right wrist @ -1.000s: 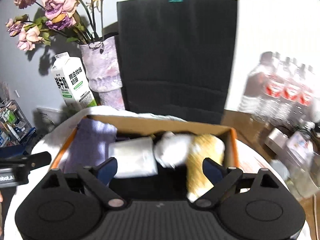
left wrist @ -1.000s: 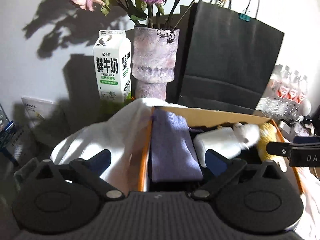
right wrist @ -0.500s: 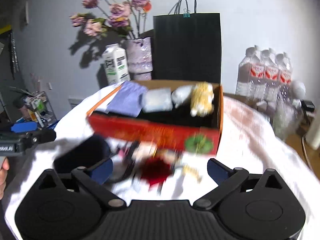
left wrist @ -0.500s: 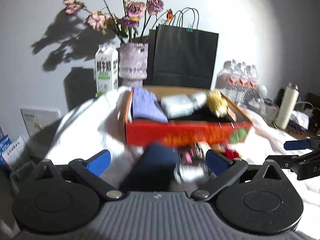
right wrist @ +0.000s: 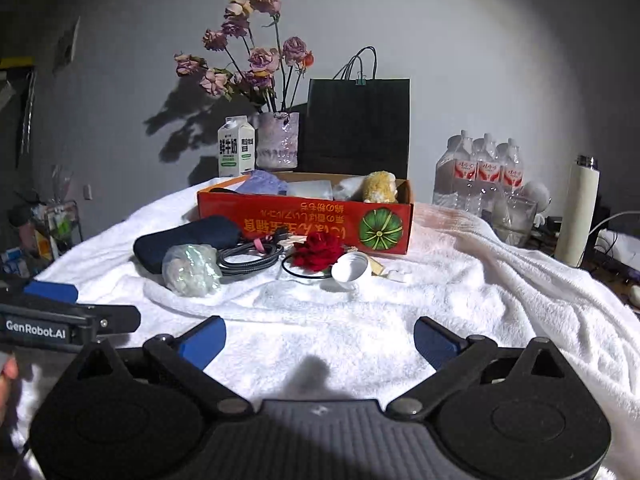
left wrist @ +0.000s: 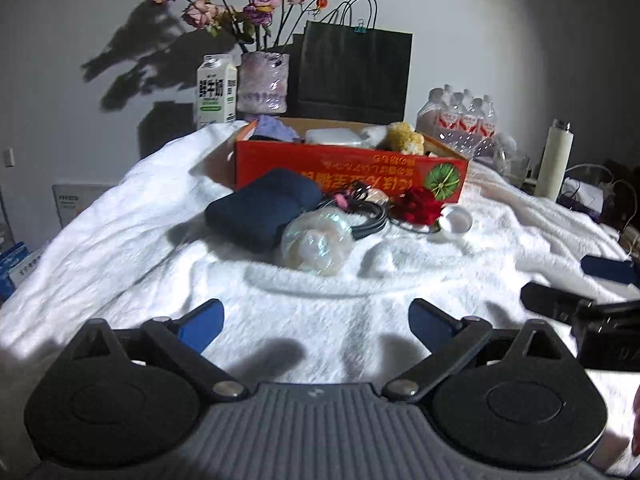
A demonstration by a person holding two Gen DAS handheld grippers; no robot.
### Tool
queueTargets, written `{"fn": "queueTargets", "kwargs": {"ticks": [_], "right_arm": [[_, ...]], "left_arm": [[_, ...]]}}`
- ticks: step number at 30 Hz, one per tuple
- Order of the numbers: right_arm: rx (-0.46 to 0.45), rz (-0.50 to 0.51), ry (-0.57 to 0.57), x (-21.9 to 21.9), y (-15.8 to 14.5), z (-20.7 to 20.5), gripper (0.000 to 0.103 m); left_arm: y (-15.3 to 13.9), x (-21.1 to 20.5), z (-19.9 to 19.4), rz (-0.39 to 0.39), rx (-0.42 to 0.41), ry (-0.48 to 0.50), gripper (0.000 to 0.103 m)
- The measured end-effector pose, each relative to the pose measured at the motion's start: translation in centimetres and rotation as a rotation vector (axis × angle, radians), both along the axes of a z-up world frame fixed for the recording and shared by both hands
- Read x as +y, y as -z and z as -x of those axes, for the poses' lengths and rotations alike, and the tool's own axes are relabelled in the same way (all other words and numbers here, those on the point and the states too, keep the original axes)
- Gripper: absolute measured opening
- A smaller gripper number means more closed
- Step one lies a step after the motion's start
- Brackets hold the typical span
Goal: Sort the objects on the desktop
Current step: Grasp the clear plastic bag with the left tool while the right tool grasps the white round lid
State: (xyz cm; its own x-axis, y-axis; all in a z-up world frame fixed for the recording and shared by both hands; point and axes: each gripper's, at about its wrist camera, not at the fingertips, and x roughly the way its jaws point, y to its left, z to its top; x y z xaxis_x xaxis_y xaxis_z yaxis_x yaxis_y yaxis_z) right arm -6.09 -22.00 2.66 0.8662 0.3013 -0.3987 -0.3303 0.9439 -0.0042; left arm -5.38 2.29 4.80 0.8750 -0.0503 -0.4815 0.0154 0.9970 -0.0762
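Bare white towel (right wrist: 360,328) lies open between both wide tools and the clutter. Ahead, the navy pouch (right wrist: 188,236), crinkled plastic bag (right wrist: 192,270), cable coil (right wrist: 248,258), red flower (right wrist: 318,252) and white cap (right wrist: 350,267) crowd together just before the red box (right wrist: 304,220).

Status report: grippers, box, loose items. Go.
Left gripper and right gripper open, empty, over the towel. Box part-filled. Pouch, cable, rose loose before it. Nothing in the way.
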Motion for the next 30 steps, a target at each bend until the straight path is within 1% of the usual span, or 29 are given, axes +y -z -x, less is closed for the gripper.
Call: {"fn": "queueTargets", "kwargs": {"ticks": [2, 3, 4, 6, 8, 10, 11, 12, 13, 14, 15, 16, 17, 18, 19, 21, 22, 28, 30], "right_arm": [[0.018, -0.02, -0.017, 0.0, -0.1, -0.6, 0.098], [0.023, -0.024, -0.022, 0.0, -0.1, -1.0, 0.098], [0.031, -0.021, -0.021, 0.1, -0.2, -1.6, 0.096], [0.037, 0.001, -0.009, 0.3, -0.4, -2.9, 0.09], [0.026, 0.029, -0.002, 0.6, -0.7, -4.6, 0.084], [0.027, 0.066, 0.013, 0.9, -0.7, -6.7, 0.083], [0.033, 0.081, 0.021, 1.1, -0.7, -7.8, 0.081], [0.037, 0.091, 0.025, 1.4, -0.5, -8.9, 0.079], [0.046, 0.102, 0.025, 1.6, -0.4, -10.0, 0.076], [0.053, 0.121, 0.025, 2.0, -0.2, -11.0, 0.069], [0.059, 0.144, 0.019, 2.4, 0.0, -11.9, 0.067], [0.061, 0.163, 0.013, 2.7, 0.3, -12.7, 0.063], [0.067, 0.177, 0.008, 3.0, 0.6, -13.5, 0.061], [0.079, 0.187, 0.006, 3.3, 0.9, -14.2, 0.061], [0.086, 0.199, 0.01, 3.6, 1.2, -14.8, 0.058], [0.118, 0.221, 0.012, 4.0, 1.9, -15.8, 0.043], [0.129, 0.212, 0.014, 4.0, 2.1, -16.0, 0.039], [0.147, 0.185, 0.046, 2.9, 1.7, -14.6, 0.039], [0.16, 0.142, 0.049, 1.9, 1.1, -13.3, 0.039]], "left_arm": [[-0.3, -0.2, -1.0, -0.004, -0.016, 0.01, 0.092], [-0.4, -0.4, -1.5, -0.019, -0.028, 0.016, 0.087], [-0.6, -0.6, -2.3, -0.037, -0.042, 0.019, 0.085], [-0.9, -0.7, -4.0, -0.06, -0.067, 0.027, 0.085], [-0.9, -0.9, -5.7, -0.088, -0.069, 0.045, 0.085], [-0.6, -1.1, -7.3, -0.12, -0.064, 0.06, 0.085], [-0.4, -1.2, -8.1, -0.136, -0.054, 0.054, 0.084], [0.0, -1.2, -8.6, -0.143, -0.042, 0.051, 0.076], [0.2, -1.2, -9.2, -0.144, -0.023, 0.055, 0.065], [0.6, -1.2, -9.4, -0.136, -0.009, 0.062, 0.06], [0.9, -1.1, -9.5, -0.125, 0.005, 0.071, 0.053], [1.2, -1.0, -9.5, -0.116, 0.019, 0.081, 0.049], [1.5, -1.1, -9.5, -0.113, 0.028, 0.088, 0.046], [1.7, -1.2, -9.4, -0.117, 0.033, 0.093, 0.04], [1.9, -1.3, -9.3, -0.119, 0.031, 0.093, 0.038], [1.7, -1.1, -8.9, -0.105, 0.023, 0.086, 0.035], [1.5, -0.8, -8.6, -0.088, 0.017, 0.081, 0.034], [-0.6, 0.2, -6.4, 0.008, -0.013, 0.075, 0.033], [-1.4, 0.3, -5.5, 0.023, -0.026, 0.075, 0.033]]}}
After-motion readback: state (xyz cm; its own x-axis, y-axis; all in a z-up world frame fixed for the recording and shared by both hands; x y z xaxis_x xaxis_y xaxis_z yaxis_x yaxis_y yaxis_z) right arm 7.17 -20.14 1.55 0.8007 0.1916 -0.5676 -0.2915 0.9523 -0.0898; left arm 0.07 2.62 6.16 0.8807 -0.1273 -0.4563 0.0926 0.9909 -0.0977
